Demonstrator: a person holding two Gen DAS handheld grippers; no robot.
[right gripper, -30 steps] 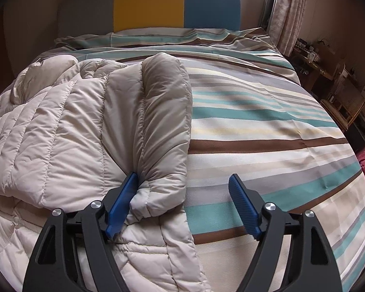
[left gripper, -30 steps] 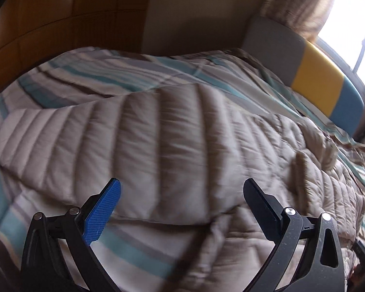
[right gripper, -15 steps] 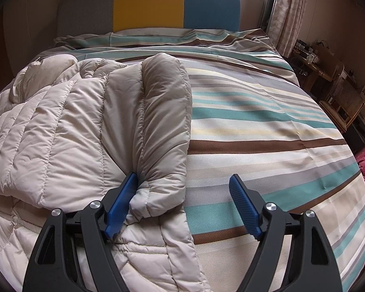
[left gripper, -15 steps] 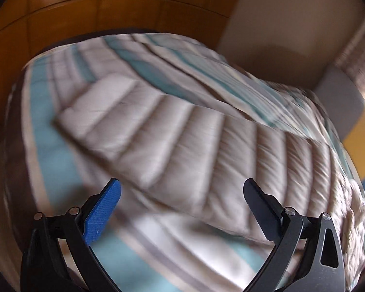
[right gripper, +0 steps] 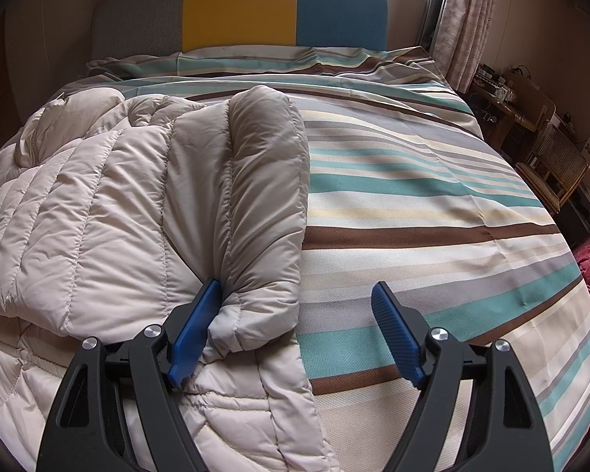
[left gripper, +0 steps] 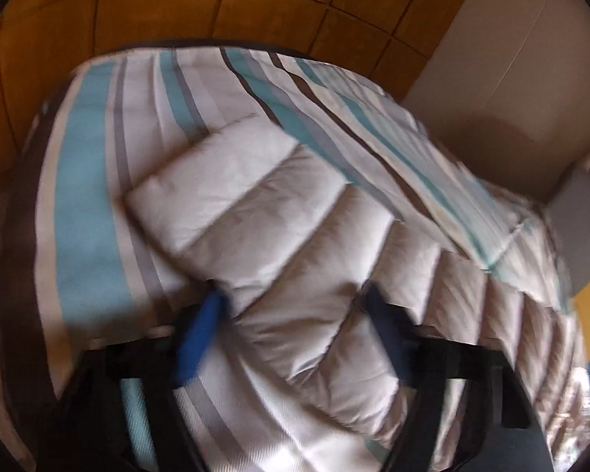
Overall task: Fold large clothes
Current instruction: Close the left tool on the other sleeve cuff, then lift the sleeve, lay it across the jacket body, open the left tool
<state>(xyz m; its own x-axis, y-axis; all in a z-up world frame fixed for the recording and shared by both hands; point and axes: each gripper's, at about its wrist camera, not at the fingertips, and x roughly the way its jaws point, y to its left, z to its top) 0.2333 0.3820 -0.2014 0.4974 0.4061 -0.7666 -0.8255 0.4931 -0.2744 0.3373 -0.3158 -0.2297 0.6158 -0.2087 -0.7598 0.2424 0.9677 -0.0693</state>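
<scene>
On the striped bed, left tool closing around puffer jacket sleeve, right tool released.

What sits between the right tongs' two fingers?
Right wrist view: the folded sleeve end of the puffer jacket against one finger, then bare striped bedspread up to the other. The right tongs stand open.

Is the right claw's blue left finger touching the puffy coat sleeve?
Touching. In the right wrist view, the right gripper's left pad presses against the sleeve cuff; the other pad stands clear over the striped bedspread.
</scene>
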